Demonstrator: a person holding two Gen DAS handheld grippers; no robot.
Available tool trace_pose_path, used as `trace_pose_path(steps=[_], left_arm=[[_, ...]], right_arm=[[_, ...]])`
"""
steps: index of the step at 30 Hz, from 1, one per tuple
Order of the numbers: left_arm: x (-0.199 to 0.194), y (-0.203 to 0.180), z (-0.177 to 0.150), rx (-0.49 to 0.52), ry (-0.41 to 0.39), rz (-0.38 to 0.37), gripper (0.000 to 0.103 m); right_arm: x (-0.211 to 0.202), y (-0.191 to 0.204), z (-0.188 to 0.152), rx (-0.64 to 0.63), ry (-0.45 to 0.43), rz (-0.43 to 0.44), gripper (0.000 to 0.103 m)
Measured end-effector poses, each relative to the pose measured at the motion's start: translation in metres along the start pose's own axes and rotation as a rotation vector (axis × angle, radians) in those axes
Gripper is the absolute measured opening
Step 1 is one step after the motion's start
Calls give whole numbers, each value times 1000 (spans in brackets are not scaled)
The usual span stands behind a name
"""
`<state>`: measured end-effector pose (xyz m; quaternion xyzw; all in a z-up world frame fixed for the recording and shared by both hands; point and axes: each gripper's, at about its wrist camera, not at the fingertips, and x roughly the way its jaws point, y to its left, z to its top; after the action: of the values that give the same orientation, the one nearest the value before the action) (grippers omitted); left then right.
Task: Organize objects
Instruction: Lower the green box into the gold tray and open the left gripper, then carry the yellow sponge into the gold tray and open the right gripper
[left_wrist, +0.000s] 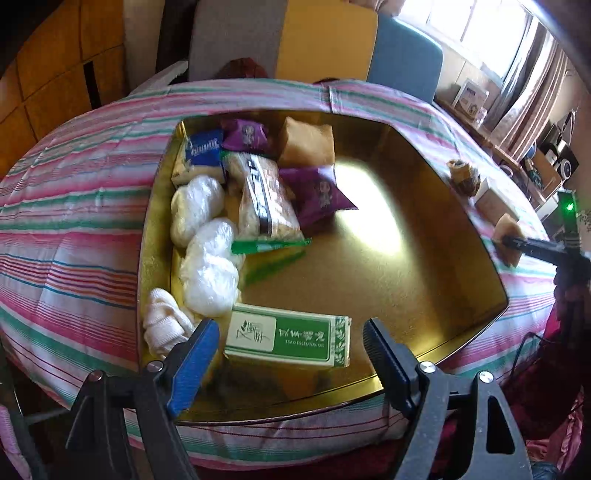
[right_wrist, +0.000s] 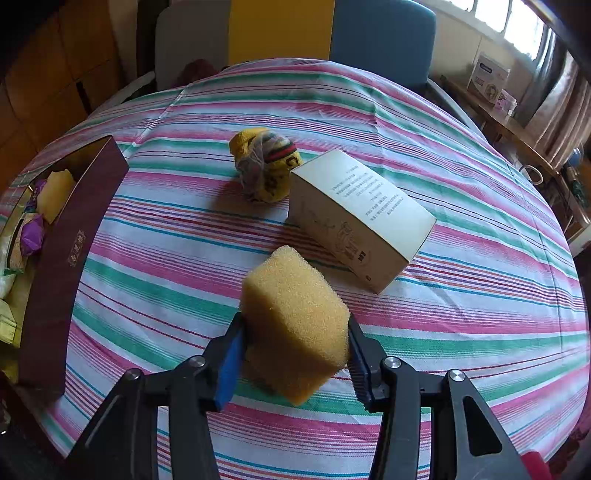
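1. Currently, striped pink-green tablecloth carries a gold-lined rectangular tin.
2. Green-white cardboard box lies in tin, between spread jaws of left gripper, untouched.
3. Right gripper pinches yellow foam sponge block above cloth.

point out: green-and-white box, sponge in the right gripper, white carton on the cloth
green-and-white box (left_wrist: 286, 341), left wrist view, top face
sponge (right_wrist: 295, 317), right wrist view, front face
white carton (right_wrist: 364, 206), right wrist view, printed top
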<state>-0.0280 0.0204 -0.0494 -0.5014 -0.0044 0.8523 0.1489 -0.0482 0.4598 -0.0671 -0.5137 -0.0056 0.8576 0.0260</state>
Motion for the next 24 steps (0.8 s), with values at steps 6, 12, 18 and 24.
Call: trace_pose_path(steps=[6, 12, 18, 24], left_arm=[[-29, 9, 9, -49, -119, 35, 81], [-44, 38, 20, -142, -183, 105, 80], [-50, 57, 19, -208, -194, 90, 76], [-51, 66, 16, -233, -201, 85, 75]], right_arm=[[-12, -5, 3, 37, -46, 3, 50], [-56, 28, 16, 56, -161, 130, 50], [-86, 143, 38, -165, -222, 354, 52], [-63, 251, 38, -328, -141, 514, 52]])
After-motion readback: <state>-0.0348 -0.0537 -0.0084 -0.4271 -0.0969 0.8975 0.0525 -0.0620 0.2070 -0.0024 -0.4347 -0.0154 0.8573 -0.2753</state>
